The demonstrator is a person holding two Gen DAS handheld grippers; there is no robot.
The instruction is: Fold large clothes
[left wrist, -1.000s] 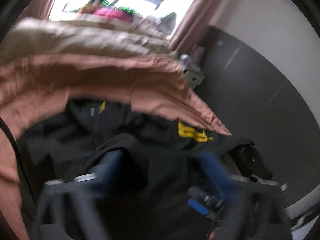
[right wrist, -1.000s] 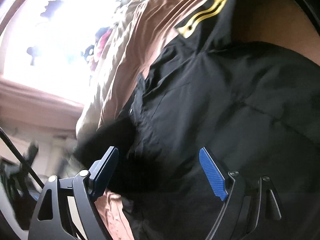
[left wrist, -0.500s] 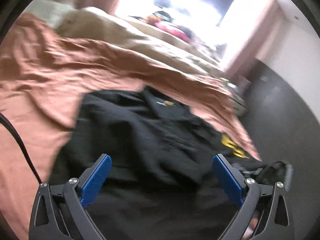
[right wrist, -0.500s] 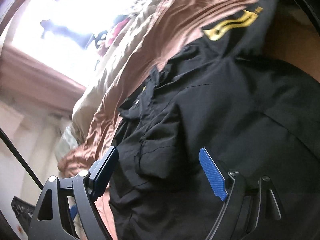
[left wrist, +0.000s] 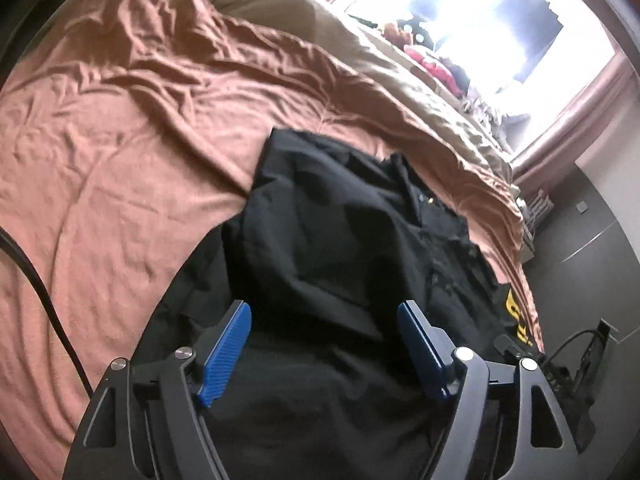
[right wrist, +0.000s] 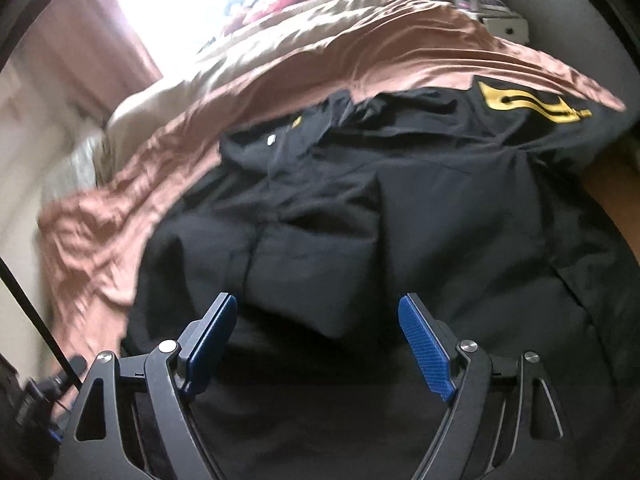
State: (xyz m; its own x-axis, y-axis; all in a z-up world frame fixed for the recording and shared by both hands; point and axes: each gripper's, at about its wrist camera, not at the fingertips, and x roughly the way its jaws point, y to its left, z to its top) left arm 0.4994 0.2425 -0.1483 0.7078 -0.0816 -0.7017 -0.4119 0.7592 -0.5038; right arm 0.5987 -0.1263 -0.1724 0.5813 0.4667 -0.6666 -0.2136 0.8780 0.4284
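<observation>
Closing lately, left claw [left wrist: 324,346] now hovers over black shirt [left wrist: 340,240].

Rumpled black shirt [left wrist: 344,264] on bed.

Daylight pours from a window [left wrist: 500,28] beyond the bed's far edge, blown out to pure white in both views. It rakes across the rust-coloured sheet [left wrist: 120,128], picking out every crease. The black garment [left wrist: 340,248] swallows detail (its folds are barely readable). The right wrist view is smeared by motion blur, worst along its left side. Fisheye curvature bends the borders, with dark vignetted corners.
</observation>
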